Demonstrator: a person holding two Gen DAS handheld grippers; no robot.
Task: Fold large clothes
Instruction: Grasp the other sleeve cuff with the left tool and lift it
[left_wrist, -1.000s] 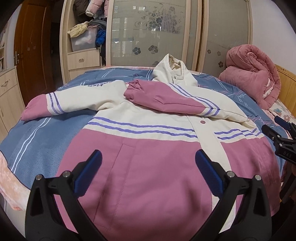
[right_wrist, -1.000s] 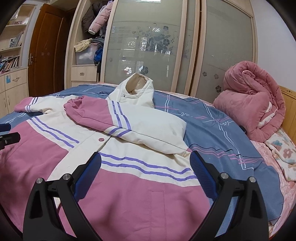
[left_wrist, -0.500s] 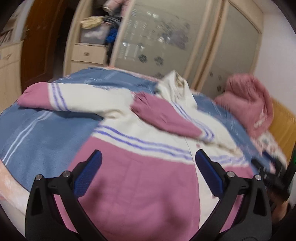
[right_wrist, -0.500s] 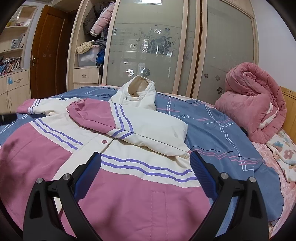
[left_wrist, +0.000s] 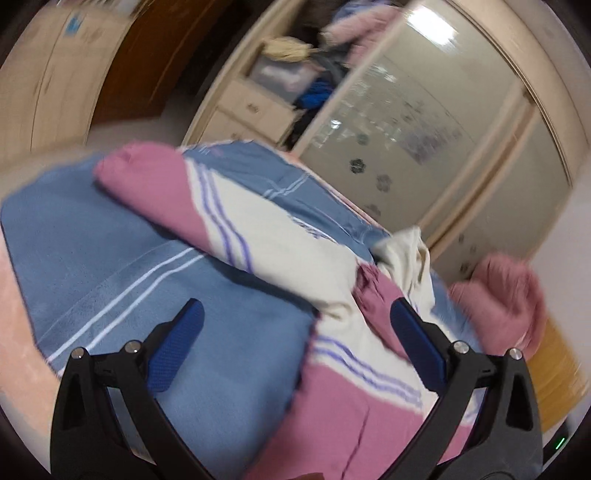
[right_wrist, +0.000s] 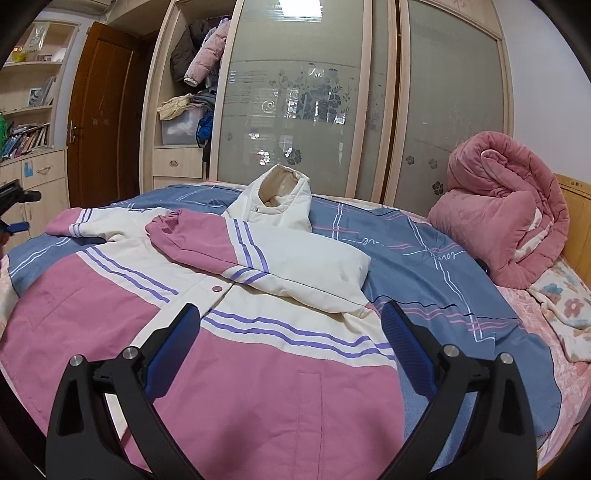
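Note:
A pink and cream jacket with purple stripes lies front up on the bed. One sleeve is folded across its chest; the other sleeve lies stretched out to the left. My right gripper is open and empty above the jacket's lower front. My left gripper is open and empty, tilted, above the blue sheet beside the stretched sleeve. The left view is blurred. The left gripper also shows at the left edge of the right wrist view.
A blue striped sheet covers the bed. A rolled pink quilt sits at the right by the wooden headboard. A wardrobe with frosted sliding doors stands behind the bed, with drawers and a brown door to its left.
My left gripper has swung left and tilted, from over the jacket's hem towards the stretched sleeve. My right gripper has hardly moved. Both stay open.

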